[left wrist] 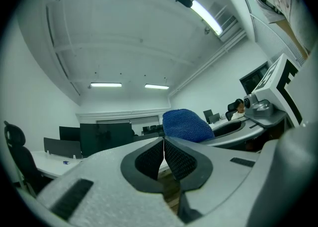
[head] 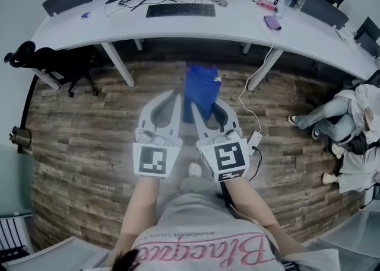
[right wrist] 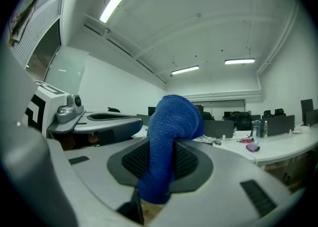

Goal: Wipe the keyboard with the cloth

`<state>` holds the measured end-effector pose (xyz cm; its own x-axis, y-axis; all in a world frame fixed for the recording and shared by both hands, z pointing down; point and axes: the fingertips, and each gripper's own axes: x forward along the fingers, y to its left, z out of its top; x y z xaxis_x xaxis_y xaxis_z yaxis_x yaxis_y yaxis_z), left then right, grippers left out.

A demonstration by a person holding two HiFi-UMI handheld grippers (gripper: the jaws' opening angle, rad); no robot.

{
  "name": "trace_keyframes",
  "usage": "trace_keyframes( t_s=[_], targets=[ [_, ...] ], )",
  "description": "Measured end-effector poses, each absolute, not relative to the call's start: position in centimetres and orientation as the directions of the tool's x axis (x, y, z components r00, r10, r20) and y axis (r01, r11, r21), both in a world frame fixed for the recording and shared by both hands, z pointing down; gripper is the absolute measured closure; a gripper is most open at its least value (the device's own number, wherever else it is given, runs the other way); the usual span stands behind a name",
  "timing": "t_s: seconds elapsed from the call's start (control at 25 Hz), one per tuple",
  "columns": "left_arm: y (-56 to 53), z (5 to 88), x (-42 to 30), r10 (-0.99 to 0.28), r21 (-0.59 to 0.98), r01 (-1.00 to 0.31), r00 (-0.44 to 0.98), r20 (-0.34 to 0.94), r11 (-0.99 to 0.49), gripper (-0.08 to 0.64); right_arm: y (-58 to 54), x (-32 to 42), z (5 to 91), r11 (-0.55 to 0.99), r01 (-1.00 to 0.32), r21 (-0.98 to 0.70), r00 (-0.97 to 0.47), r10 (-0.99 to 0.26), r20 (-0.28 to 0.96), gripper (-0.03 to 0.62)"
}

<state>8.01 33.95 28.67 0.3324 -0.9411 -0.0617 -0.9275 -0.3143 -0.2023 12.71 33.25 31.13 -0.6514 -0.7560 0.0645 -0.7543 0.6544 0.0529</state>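
Note:
The black keyboard (head: 180, 10) lies on the long white desk (head: 237, 26) at the far side of the head view, well ahead of both grippers. My right gripper (head: 205, 112) (right wrist: 161, 171) is shut on a blue cloth (head: 200, 88) (right wrist: 171, 121), which bulges up and folds over past the jaw tips. Beside it on the left, my left gripper (head: 173, 99) (left wrist: 163, 144) is shut with its ribbed pads touching and nothing between them. The cloth (left wrist: 186, 125) shows just beyond the left jaws. Both grippers hang over the wooden floor, short of the desk.
Monitors, cables, a purple object (head: 272, 22) and bottles (head: 285, 0) share the desk. A black office chair (head: 35, 62) stands at the left. A seated person (head: 350, 121) is at the right. A white power strip (head: 254, 140) with its cable lies on the floor.

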Motion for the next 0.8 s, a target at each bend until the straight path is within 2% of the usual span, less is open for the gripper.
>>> trace_keyframes(
  t_s=[0.8],
  targets=[
    [24.8,28.9,8.6,-0.947,-0.213,-0.931,0.316,-0.064,-0.297,0.554,24.3,13.4,31.5,0.67,-0.739,0.068,-0.666,-0.742,0.074,0.503]
  ],
)
